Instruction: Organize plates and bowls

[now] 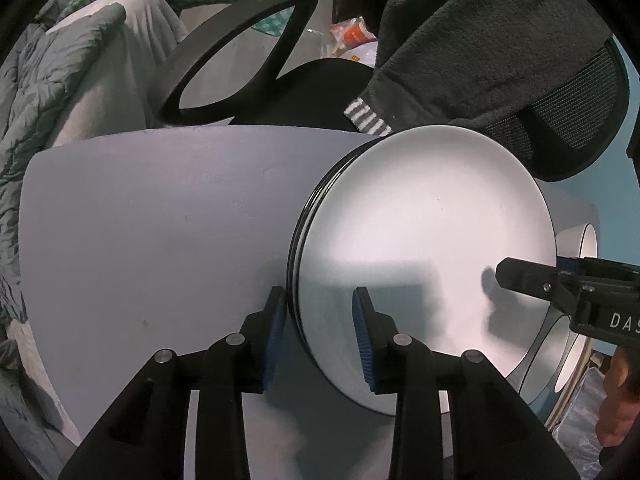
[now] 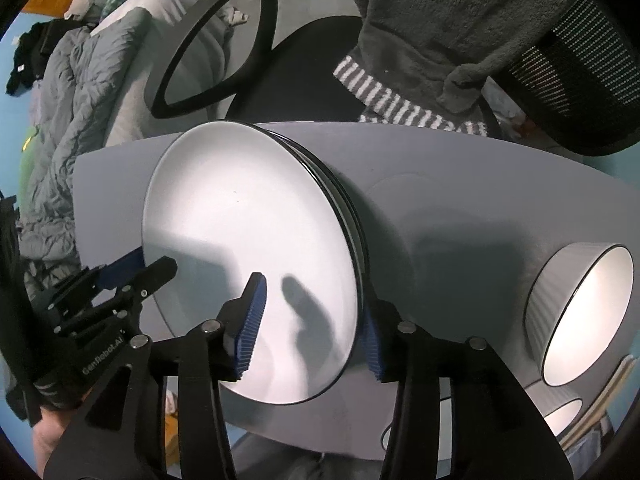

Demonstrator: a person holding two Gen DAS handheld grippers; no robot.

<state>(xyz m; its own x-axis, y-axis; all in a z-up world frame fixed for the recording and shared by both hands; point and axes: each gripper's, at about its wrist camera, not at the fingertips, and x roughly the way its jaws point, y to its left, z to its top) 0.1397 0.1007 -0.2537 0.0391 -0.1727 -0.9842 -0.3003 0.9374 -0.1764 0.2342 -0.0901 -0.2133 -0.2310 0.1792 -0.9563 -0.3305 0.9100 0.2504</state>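
Dim room, cool cast. Overhead light glares on top plate (image 1: 424,240); soft claw shadows cross plate and table (image 1: 160,220). Strong fisheye bending, dark vignette corners. Focus sharp.

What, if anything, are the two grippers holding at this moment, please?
Nothing is gripped. The left gripper and right gripper each straddle an opposite rim of the top plate on the stack, jaws open with the pads apart from it.

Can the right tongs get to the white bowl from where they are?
Probably yes. The right tongs sit open astride the edge of the plate stack, and only bare table lies between them and the bowl.
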